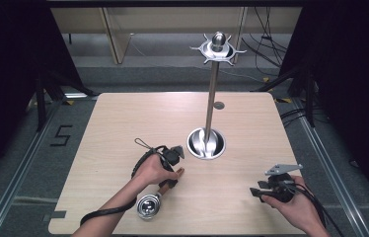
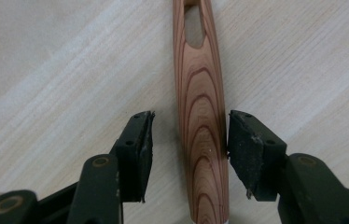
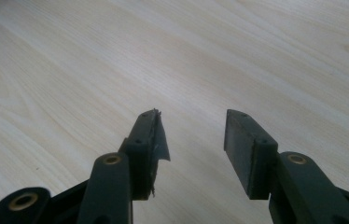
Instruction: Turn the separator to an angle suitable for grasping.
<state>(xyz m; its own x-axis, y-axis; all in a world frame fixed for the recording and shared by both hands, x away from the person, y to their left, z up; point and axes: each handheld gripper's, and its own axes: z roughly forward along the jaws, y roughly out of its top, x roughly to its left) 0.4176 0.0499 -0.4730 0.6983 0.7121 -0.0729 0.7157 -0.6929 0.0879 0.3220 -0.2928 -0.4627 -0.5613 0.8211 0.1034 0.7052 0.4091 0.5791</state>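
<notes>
On the pale wooden surface (image 1: 123, 128), a ladle (image 1: 154, 200) is lying near the front, a bit left of the middle. The high view is showing its shiny round metal bowl (image 1: 148, 206) pointing toward the person, with the wooden handle (image 1: 171, 178) running away to the far right. The left hand is sitting over most of that handle, so little of it is showing from above.

The left gripper (image 1: 171, 168) is reaching down over the handle. The left gripper view is looking up close: the wooden handle (image 2: 200, 116), with brown rings in the grain and a long hole near its far end, is lying between the two black jaws. The jaw on the right of that view is touching the wood. The jaw on the left is standing apart from it, with bare surface showing in the gap. So the jaws are loose around the handle, not squeezing it yet.

The right gripper (image 1: 257, 192) is resting at the near right, well apart from the ladle. The right gripper view is showing its jaws (image 3: 191, 135) spread apart with bare wood between them.

A tall metal stand (image 1: 212, 89) with a round base and hooks on top is standing near the middle, just beyond the ladle.
</notes>
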